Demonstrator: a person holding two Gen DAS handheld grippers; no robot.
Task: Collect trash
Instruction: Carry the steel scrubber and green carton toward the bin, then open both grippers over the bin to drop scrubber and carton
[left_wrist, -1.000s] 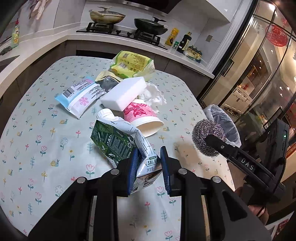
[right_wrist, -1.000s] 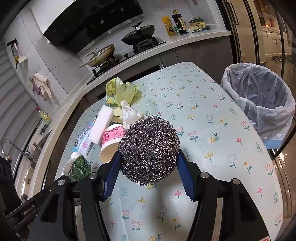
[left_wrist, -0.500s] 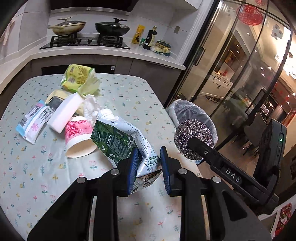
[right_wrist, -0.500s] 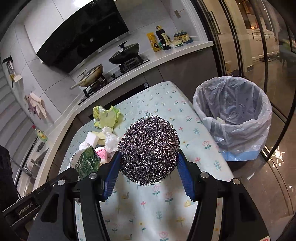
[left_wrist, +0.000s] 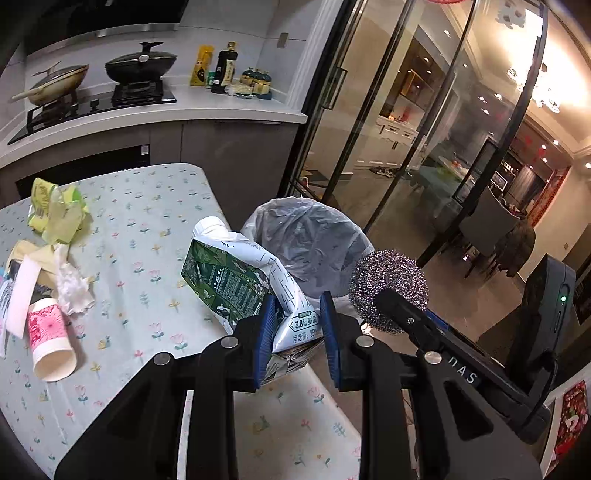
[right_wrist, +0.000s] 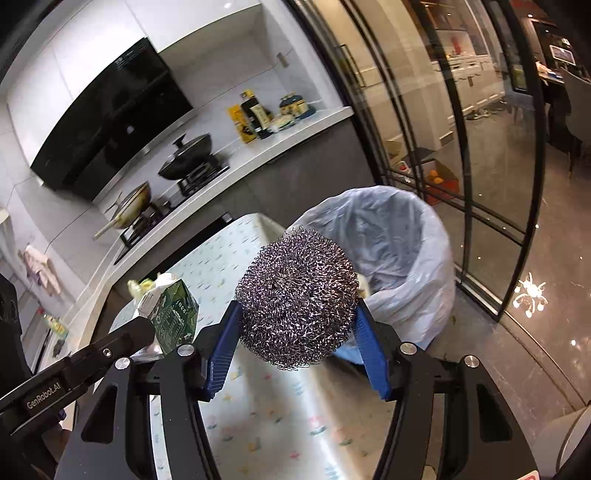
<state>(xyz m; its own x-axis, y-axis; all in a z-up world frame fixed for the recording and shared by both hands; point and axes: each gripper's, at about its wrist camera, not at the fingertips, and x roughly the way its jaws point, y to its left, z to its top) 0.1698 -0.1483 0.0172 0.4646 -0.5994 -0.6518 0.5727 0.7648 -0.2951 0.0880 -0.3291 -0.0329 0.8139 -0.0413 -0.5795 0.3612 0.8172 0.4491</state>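
Observation:
My left gripper is shut on a crushed green and white milk carton, held in the air above the table's right edge. My right gripper is shut on a steel wool scrubber, its blue pads pressing both sides. In the left wrist view the scrubber hangs just right of the carton. The bin with a pale plastic liner stands on the floor past the table's edge, right behind both held things; the liner also shows behind the carton.
On the flowered tablecloth lie a pink paper cup, a white sponge block, crumpled tissue and a yellow-green bag. Kitchen counter with pans at the back. Glass doors stand right of the bin.
Both grippers have swung to the right with their loads, away from the trash pile toward the bin, which now looms larger and sits directly behind the carton and scrubber.

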